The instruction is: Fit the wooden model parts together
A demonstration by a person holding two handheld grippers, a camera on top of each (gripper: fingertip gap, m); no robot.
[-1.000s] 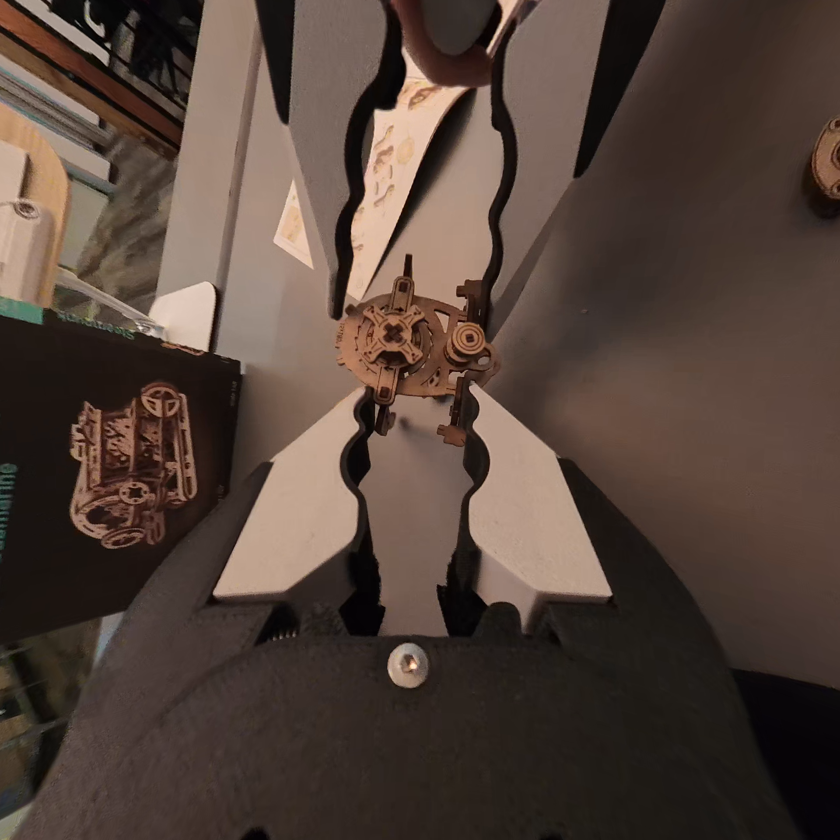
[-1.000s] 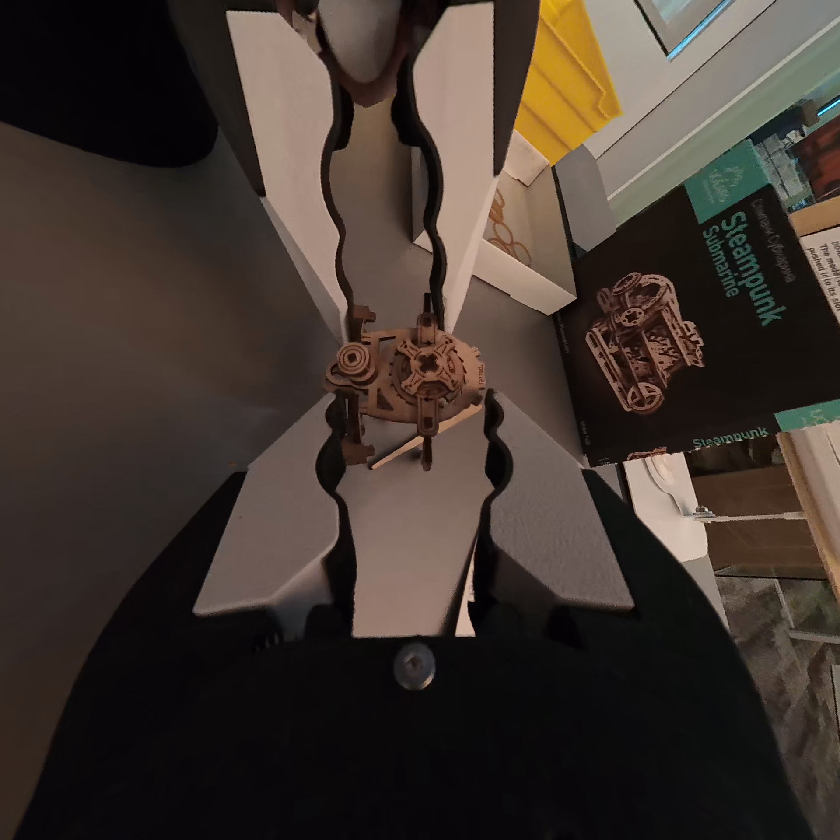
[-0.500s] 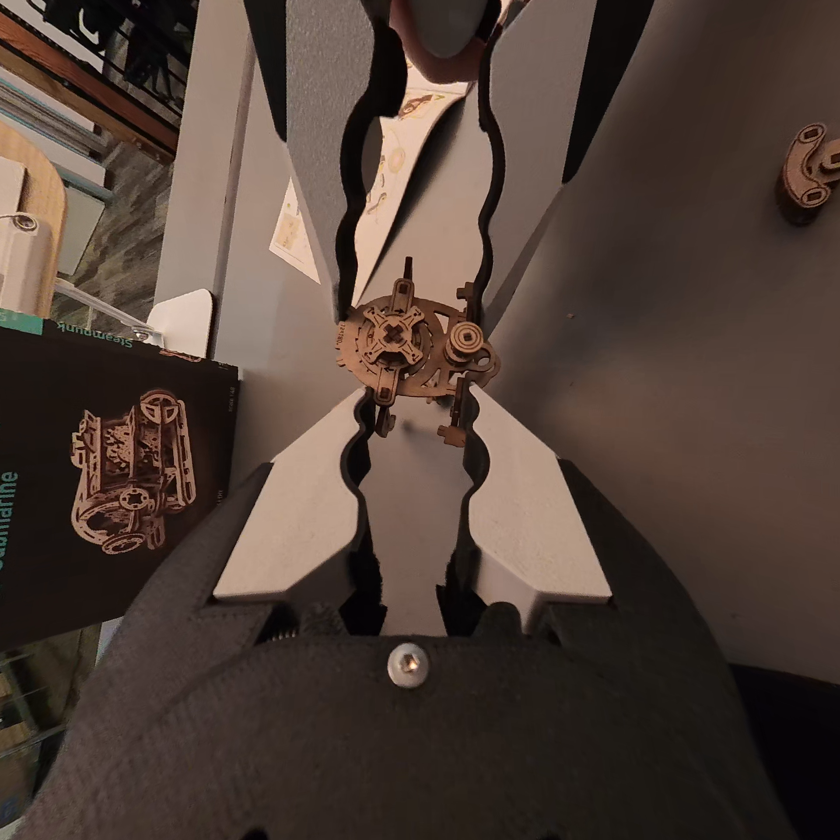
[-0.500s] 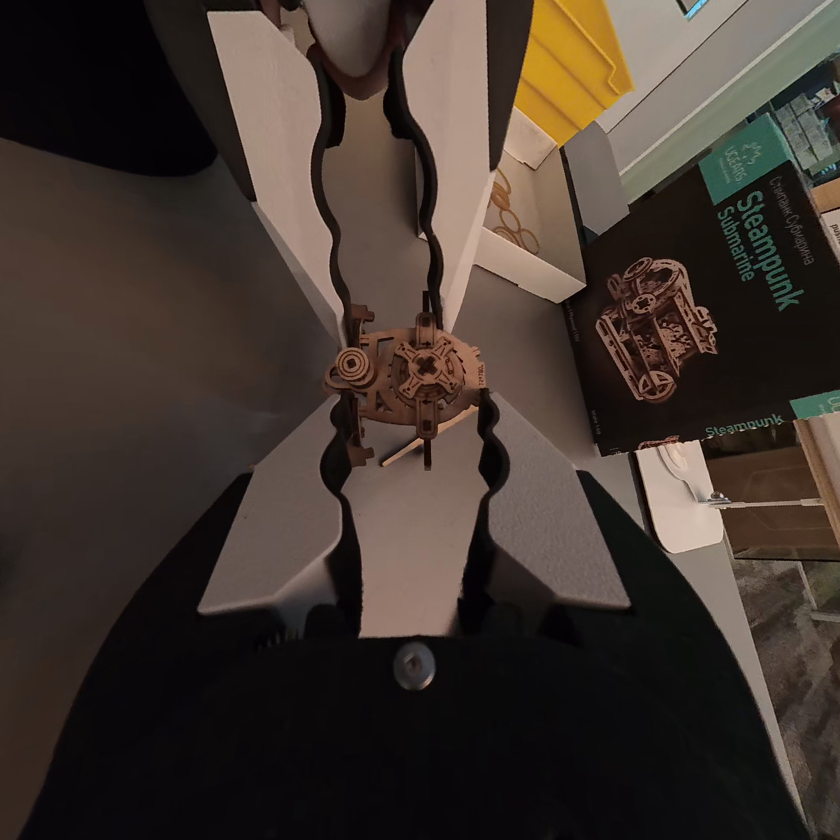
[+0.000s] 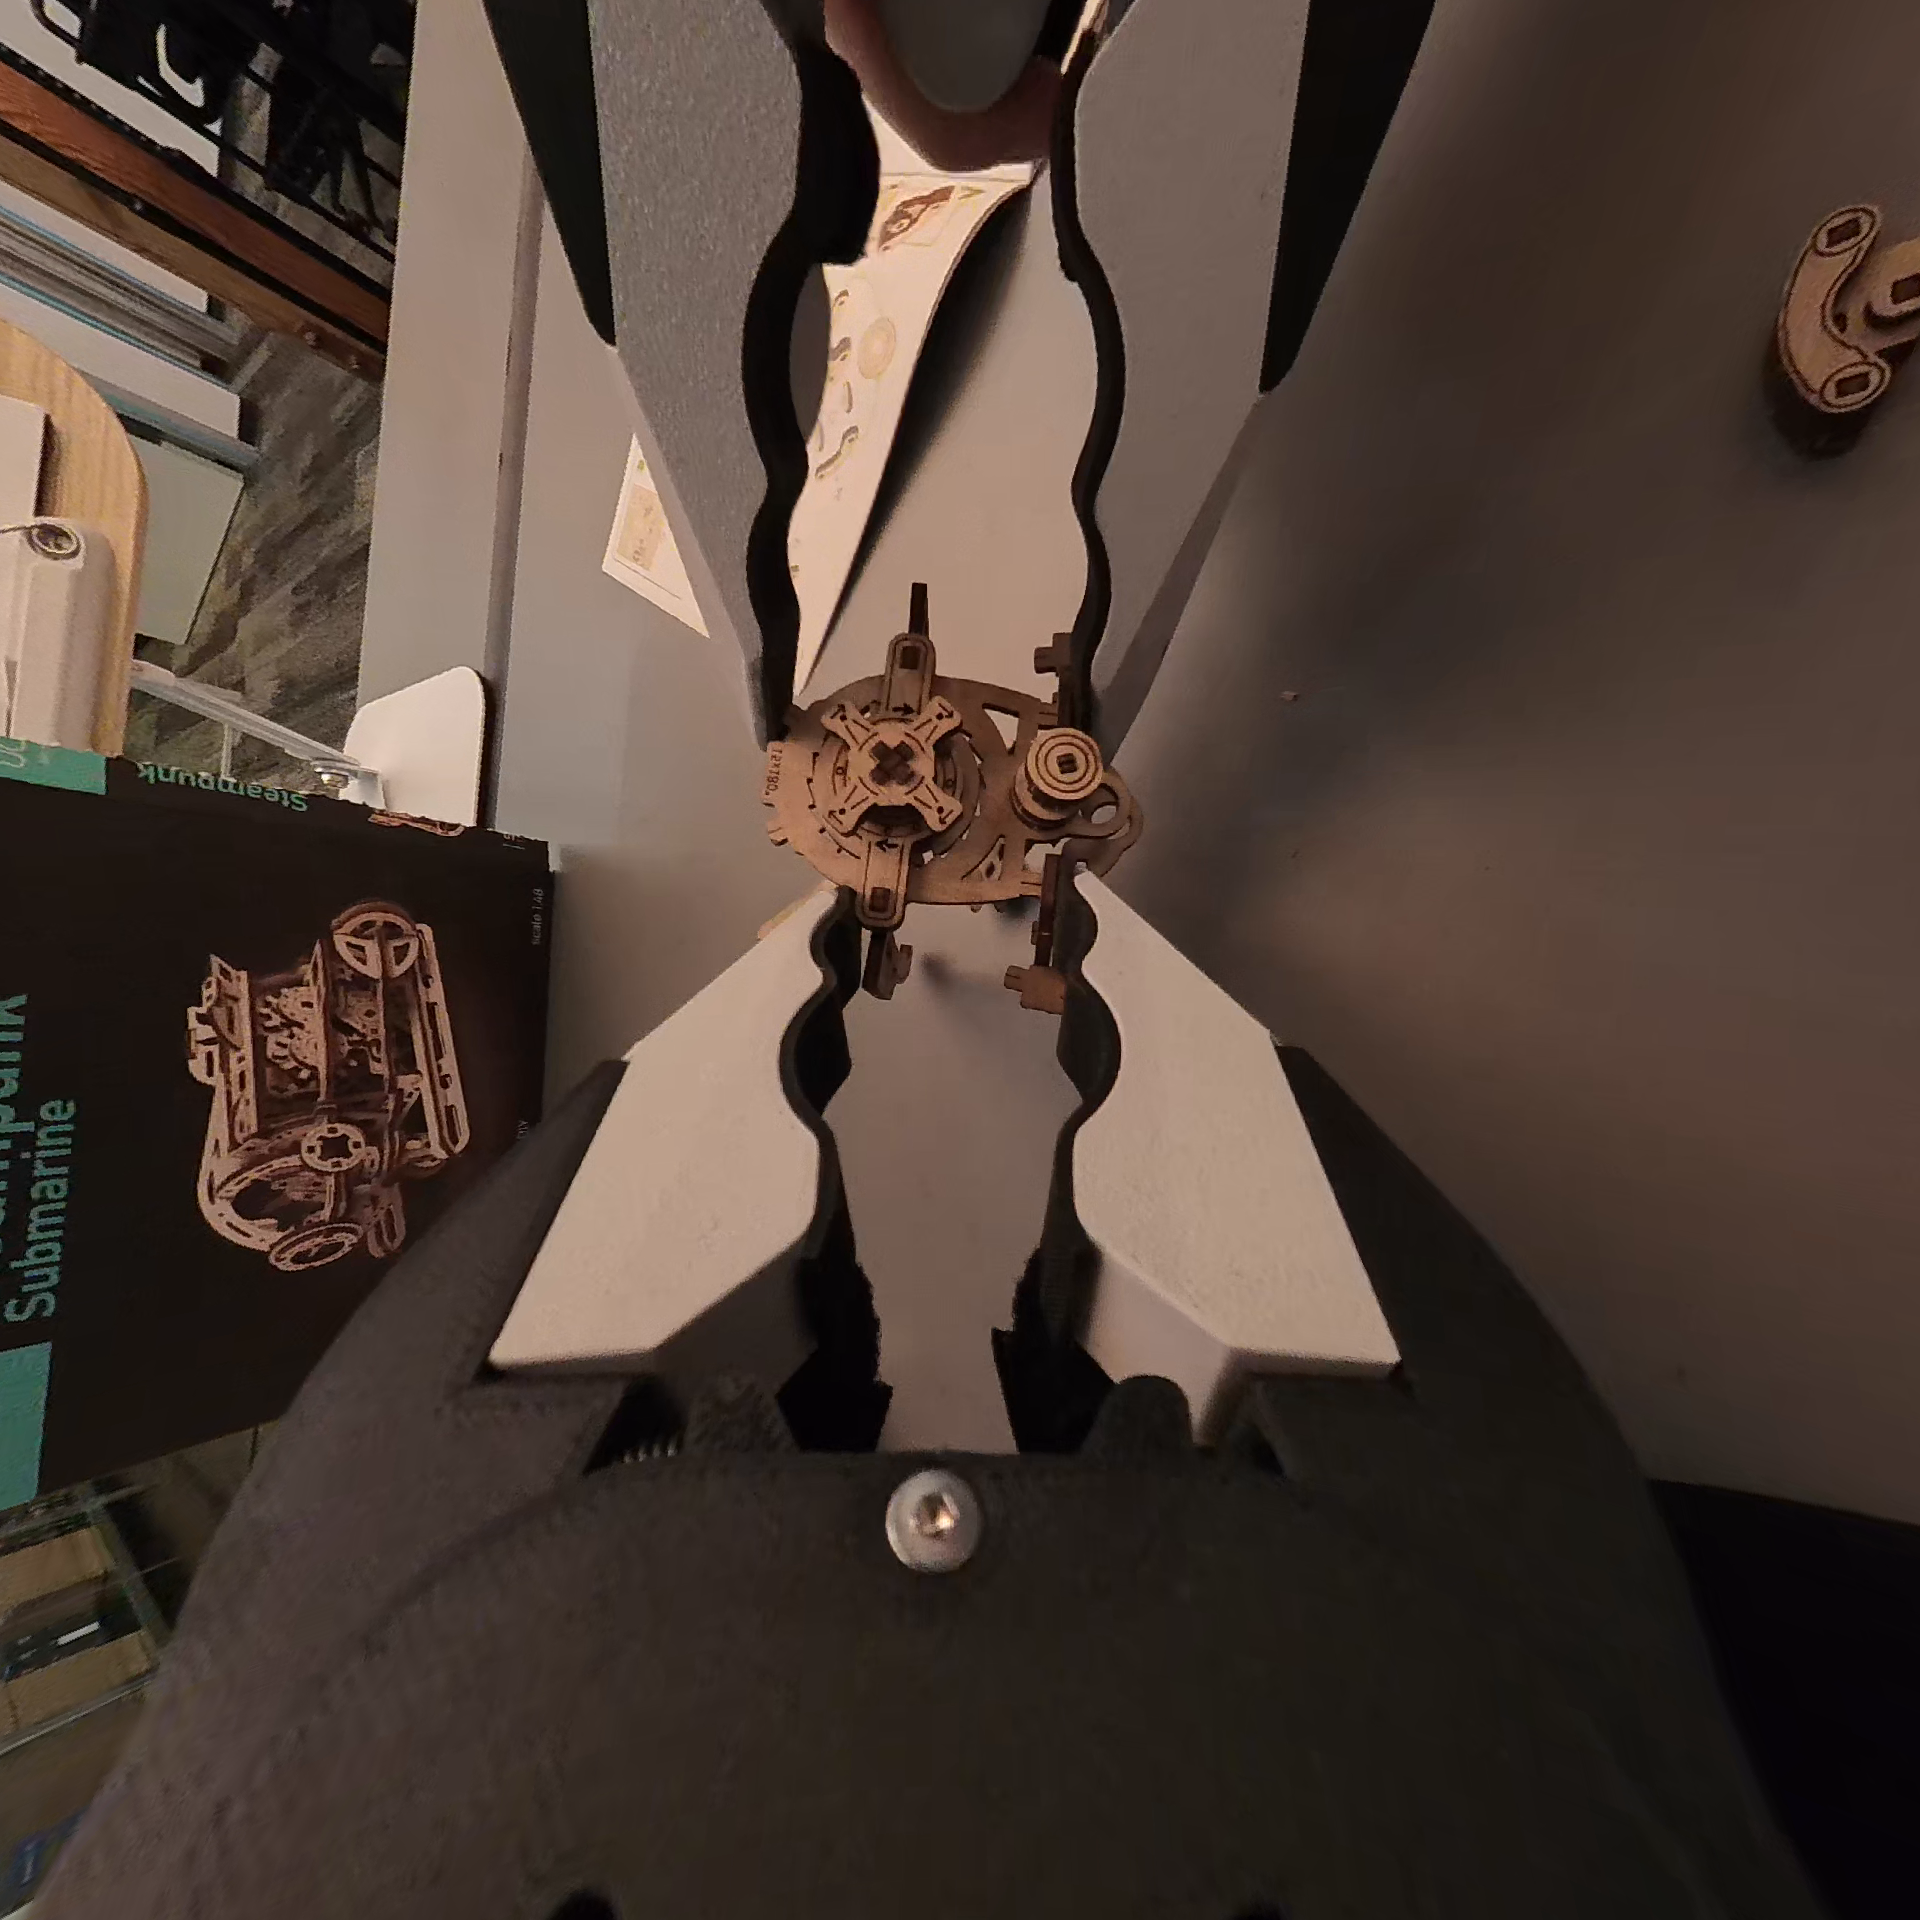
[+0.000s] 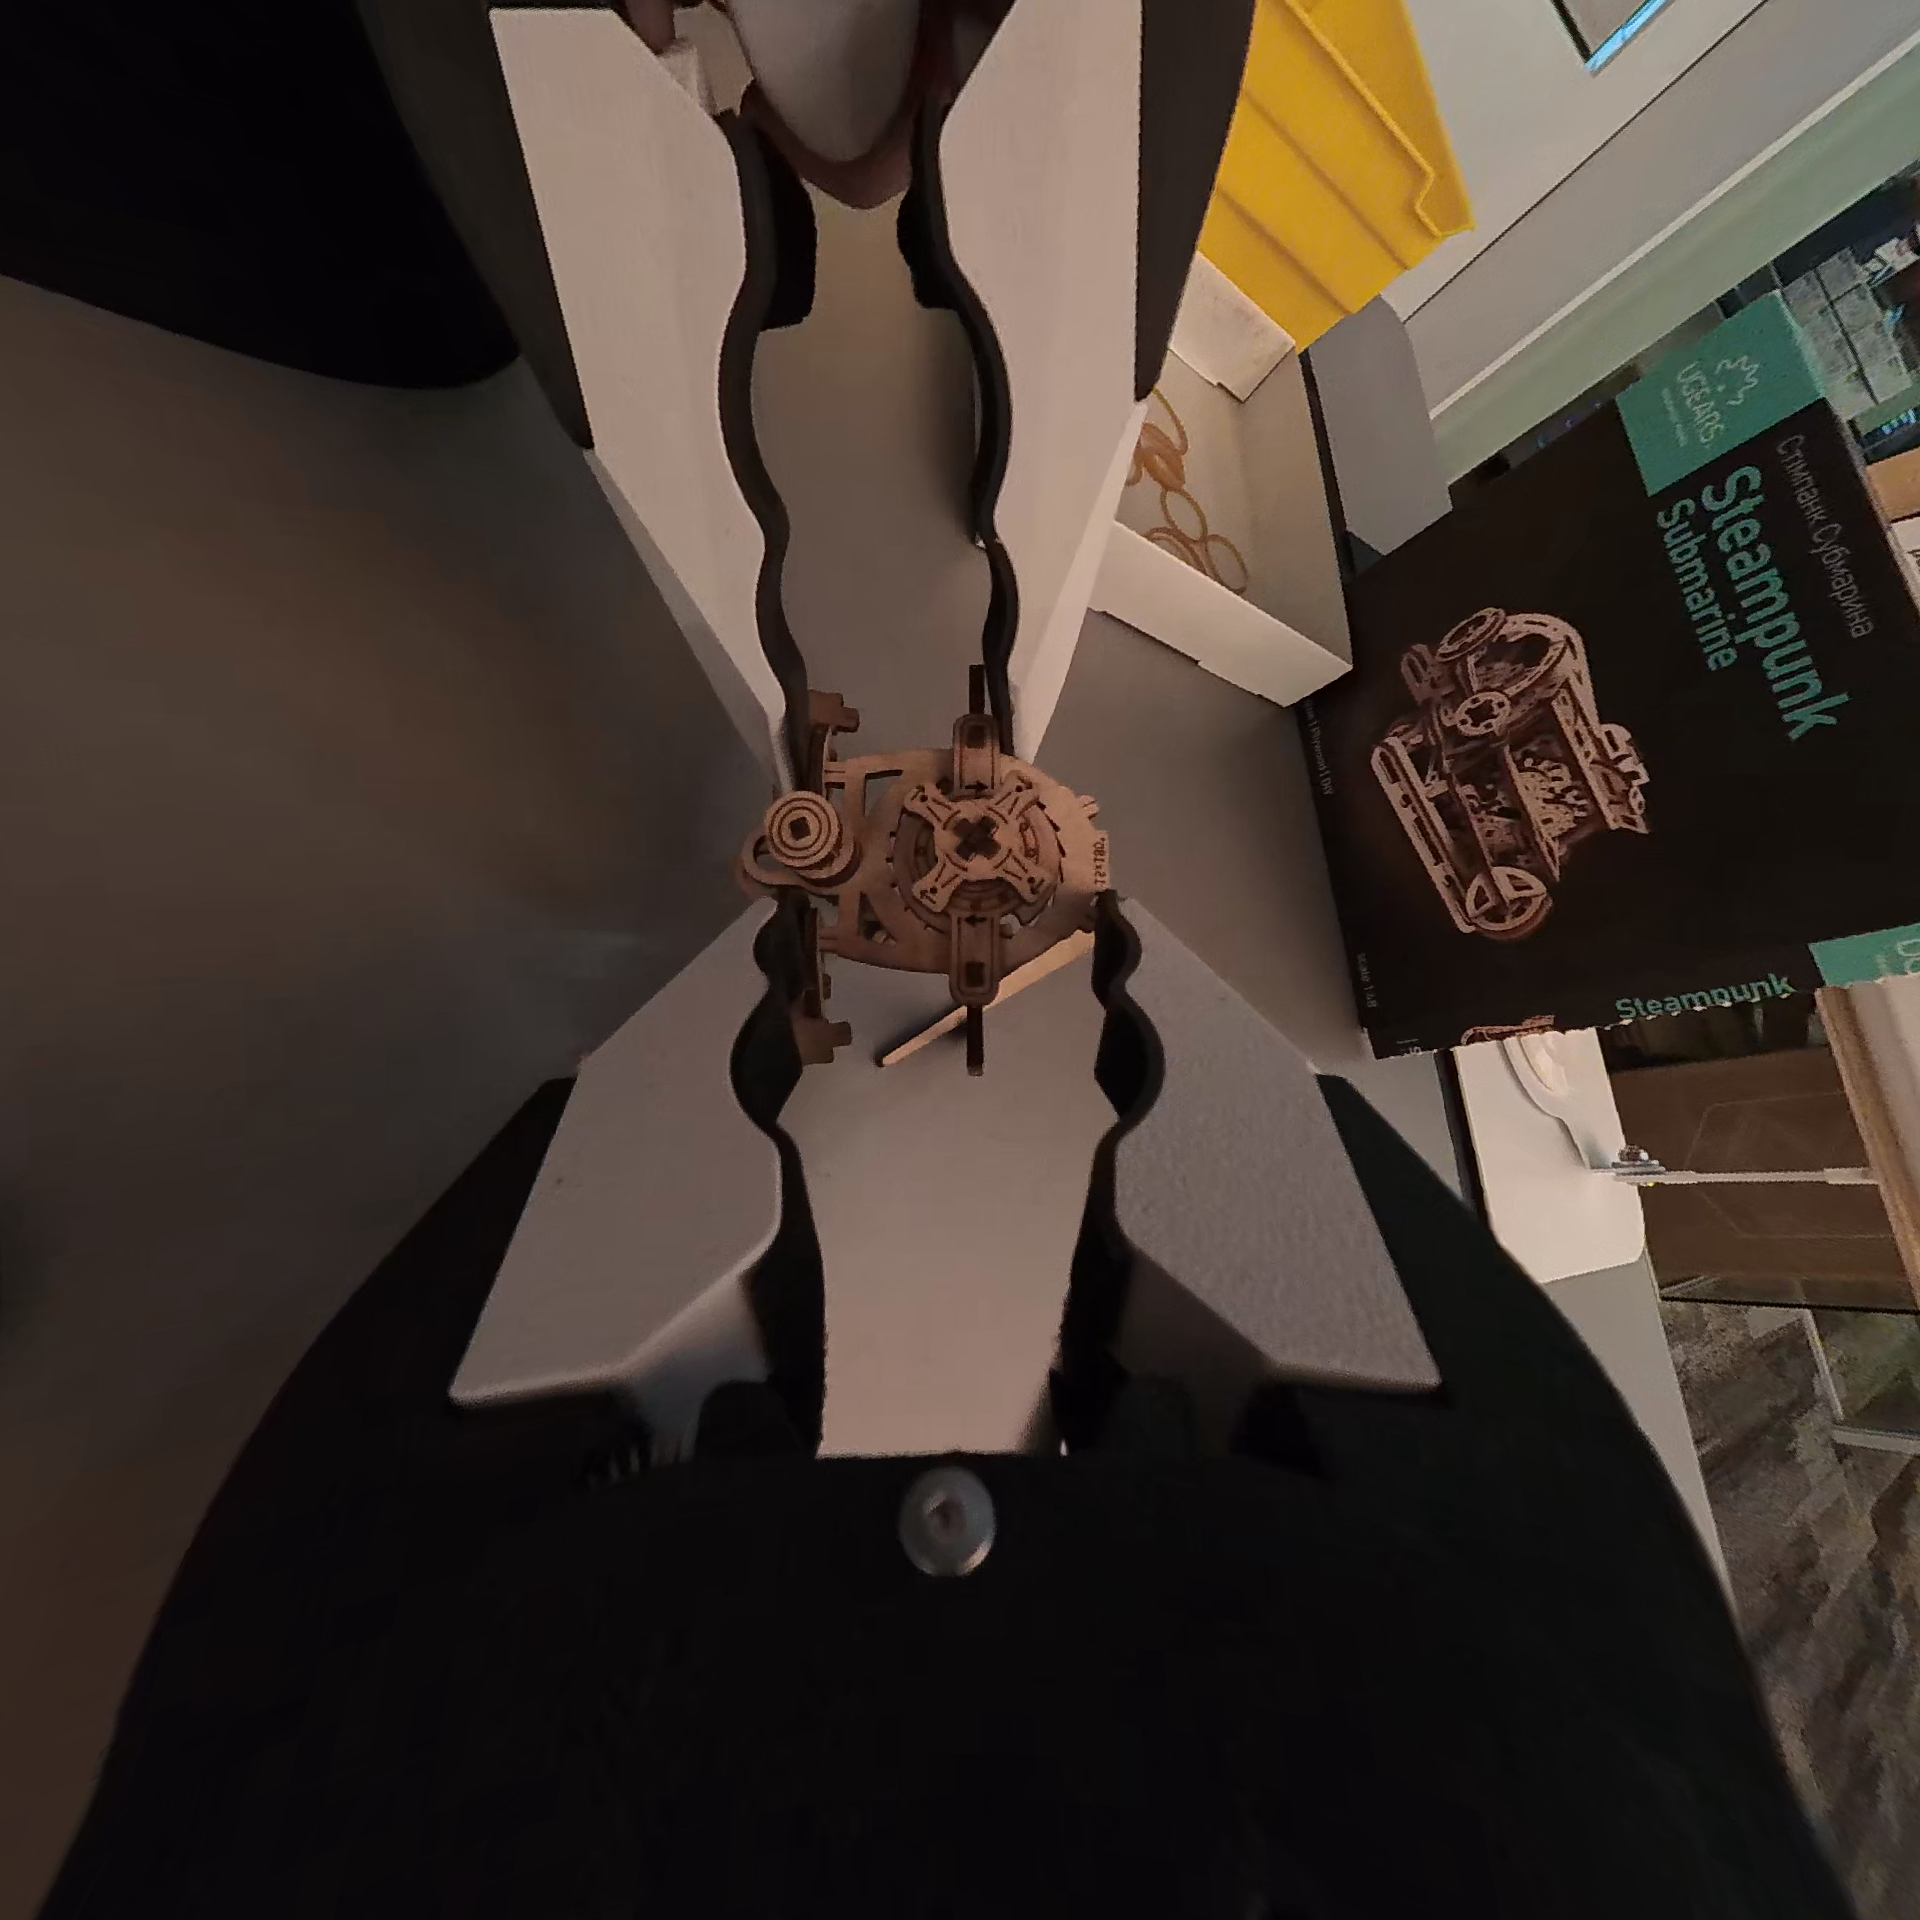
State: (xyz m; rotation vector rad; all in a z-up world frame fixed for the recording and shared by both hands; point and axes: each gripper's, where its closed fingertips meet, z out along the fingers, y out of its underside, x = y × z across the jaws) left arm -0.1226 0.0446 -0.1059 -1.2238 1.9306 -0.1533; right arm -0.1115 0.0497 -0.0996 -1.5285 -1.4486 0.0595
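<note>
While the grey tabletop (image 5: 1507, 935) fills most of both views, a dark model-kit box (image 6: 1621, 727) stands at its edge beside a white tray (image 6: 1236, 644) of rubber bands. Left tongs (image 5: 951, 914) and right tongs (image 6: 951, 920) meet tip to tip above the tabletop — each clenched on the same wooden assembly (image 5: 914, 800), a partly built oval plate carrying a cross-shaped hub and a small round knob. A curved wooden piece (image 5: 1112, 312) lies apart, unattached — so the build looks well underway, with fitting left to do.
</note>
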